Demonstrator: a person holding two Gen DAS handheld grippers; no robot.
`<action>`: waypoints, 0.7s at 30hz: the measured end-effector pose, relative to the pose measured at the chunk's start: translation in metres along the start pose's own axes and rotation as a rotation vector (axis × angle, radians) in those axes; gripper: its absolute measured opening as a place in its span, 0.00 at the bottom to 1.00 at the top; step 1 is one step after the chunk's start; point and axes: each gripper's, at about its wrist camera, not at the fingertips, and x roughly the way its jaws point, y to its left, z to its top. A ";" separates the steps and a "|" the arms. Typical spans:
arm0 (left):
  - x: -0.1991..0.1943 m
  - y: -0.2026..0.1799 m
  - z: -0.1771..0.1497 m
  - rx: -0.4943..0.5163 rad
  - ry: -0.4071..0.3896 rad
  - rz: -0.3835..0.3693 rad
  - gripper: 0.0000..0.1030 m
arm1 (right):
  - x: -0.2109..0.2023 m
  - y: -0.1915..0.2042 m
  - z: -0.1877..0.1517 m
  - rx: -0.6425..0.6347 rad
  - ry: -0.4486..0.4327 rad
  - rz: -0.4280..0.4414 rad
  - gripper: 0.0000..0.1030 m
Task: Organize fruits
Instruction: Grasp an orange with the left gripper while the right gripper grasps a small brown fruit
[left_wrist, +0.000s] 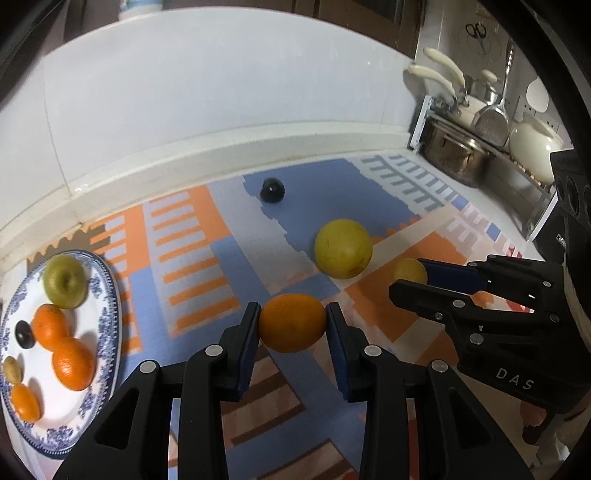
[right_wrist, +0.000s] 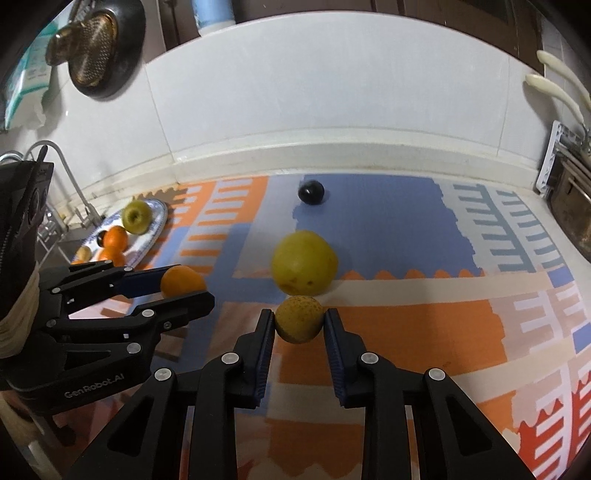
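My left gripper (left_wrist: 291, 322) is shut on an orange (left_wrist: 291, 323), lifted a little above the patterned mat. My right gripper (right_wrist: 300, 320) is shut on a small speckled yellow-brown fruit (right_wrist: 299, 319). In the right wrist view the left gripper (right_wrist: 199, 286) shows at the left with its orange (right_wrist: 181, 281). In the left wrist view the right gripper (left_wrist: 410, 275) holds the small yellow fruit (left_wrist: 409, 270). A large yellow-green fruit (left_wrist: 342, 248) and a dark plum (left_wrist: 272, 190) lie on the mat. A blue-and-white plate (left_wrist: 107, 295) at the left carries a green apple (left_wrist: 65, 281), oranges (left_wrist: 73, 363) and small fruits.
The patterned mat (right_wrist: 406, 332) covers the counter up to a white tiled wall. A dish rack with pots (left_wrist: 461, 155) stands at the back right. A faucet (right_wrist: 70, 173) and sink lie at the far left, behind the plate (right_wrist: 155, 225).
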 end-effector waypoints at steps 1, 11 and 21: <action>-0.004 0.000 0.000 -0.002 -0.008 0.002 0.34 | -0.004 0.002 0.001 -0.004 -0.008 0.001 0.28; -0.041 0.001 -0.001 -0.024 -0.080 0.034 0.34 | -0.036 0.022 0.007 -0.039 -0.078 0.003 0.28; -0.075 0.007 -0.004 -0.037 -0.151 0.086 0.34 | -0.058 0.041 0.008 -0.069 -0.130 0.018 0.28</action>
